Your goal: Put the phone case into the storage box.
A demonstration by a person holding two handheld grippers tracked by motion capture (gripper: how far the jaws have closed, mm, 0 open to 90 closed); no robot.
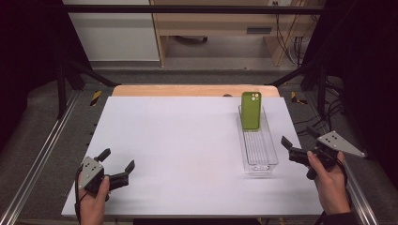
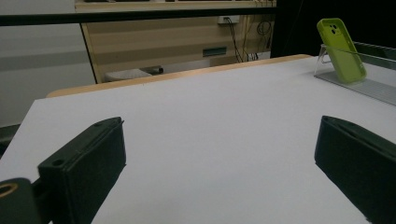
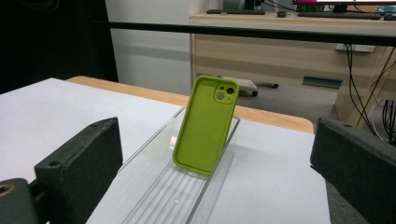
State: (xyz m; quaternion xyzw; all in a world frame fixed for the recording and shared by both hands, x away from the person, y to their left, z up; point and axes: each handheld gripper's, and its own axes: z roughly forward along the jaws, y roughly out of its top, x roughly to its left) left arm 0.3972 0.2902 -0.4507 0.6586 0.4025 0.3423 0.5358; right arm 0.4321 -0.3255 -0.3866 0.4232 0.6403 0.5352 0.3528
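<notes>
1. Right gripper (image 1: 296,143) hovers released, jaws wide, at the table's (image 1: 178,140) right edge, just beside the clear tray (image 1: 263,159)
2. Left gripper (image 1: 116,159) rests released near the front left corner
3. Green phone case (image 1: 251,110) leans upright against the tray's far end

Ahead of us the white desk (image 1: 187,140) ends in a strip of pale wood edge (image 1: 195,90), and past it lies grey floor (image 1: 220,63). Farther off we see a light wooden cabinet (image 1: 220,23) beside a white panel (image 1: 115,35), with dangling cables (image 1: 288,40) to its right. Black frame bars (image 1: 187,8) cross above, and dark curtains (image 1: 28,56) close both sides
</notes>
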